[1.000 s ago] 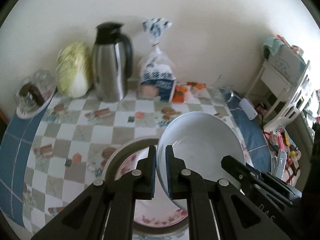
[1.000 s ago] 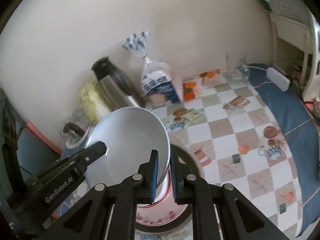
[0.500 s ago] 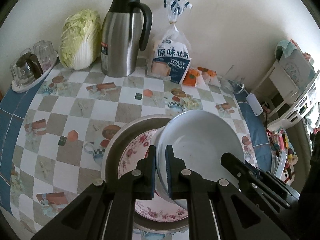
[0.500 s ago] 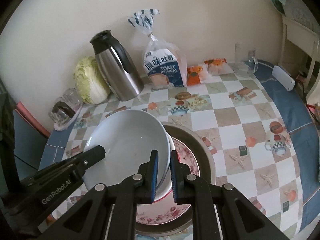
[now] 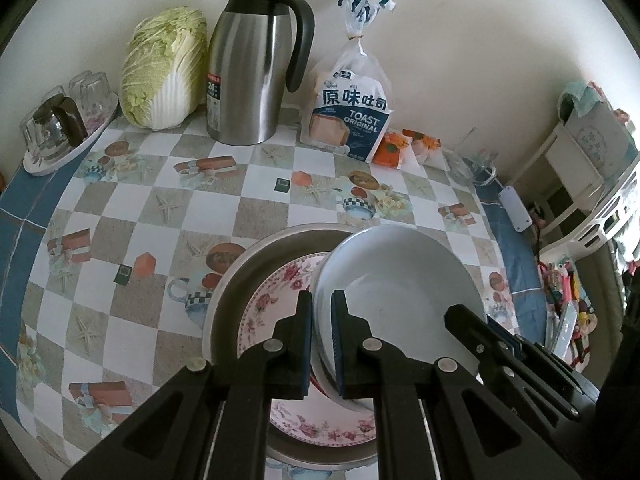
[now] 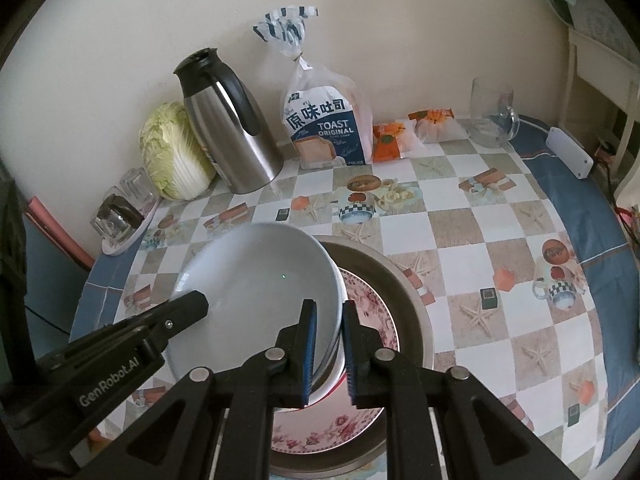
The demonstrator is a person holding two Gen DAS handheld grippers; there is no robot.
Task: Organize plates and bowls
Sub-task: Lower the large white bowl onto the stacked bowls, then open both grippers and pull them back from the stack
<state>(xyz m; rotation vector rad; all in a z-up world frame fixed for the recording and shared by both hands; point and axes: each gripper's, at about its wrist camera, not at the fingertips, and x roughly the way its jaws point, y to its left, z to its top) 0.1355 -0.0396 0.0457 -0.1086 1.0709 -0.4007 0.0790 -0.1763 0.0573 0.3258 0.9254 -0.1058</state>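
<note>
A white bowl (image 5: 400, 280) sits low over a pink floral plate (image 5: 276, 304), which lies in a round metal tray (image 5: 240, 272). My left gripper (image 5: 322, 340) is shut on the bowl's left rim. My right gripper (image 6: 329, 348) is shut on the bowl's right rim; the bowl (image 6: 260, 280), plate (image 6: 368, 312) and tray (image 6: 404, 280) also show in the right wrist view. Each gripper's finger shows in the other's view. The bowl hides the plate's middle, and whether it touches the plate I cannot tell.
At the back of the checkered table (image 5: 120, 208) stand a cabbage (image 5: 164, 68), a steel thermos (image 5: 256, 64), a toast bag (image 5: 352, 116), orange snack packets (image 5: 404, 148) and a glass (image 6: 490, 116). A tray of upturned glasses (image 5: 60, 128) sits far left. White shelving (image 5: 592, 168) stands right.
Both grippers have carried the bowl down towards the floral plate in the tray. The bowl has levelled out, and more of the table and back wall items show.
</note>
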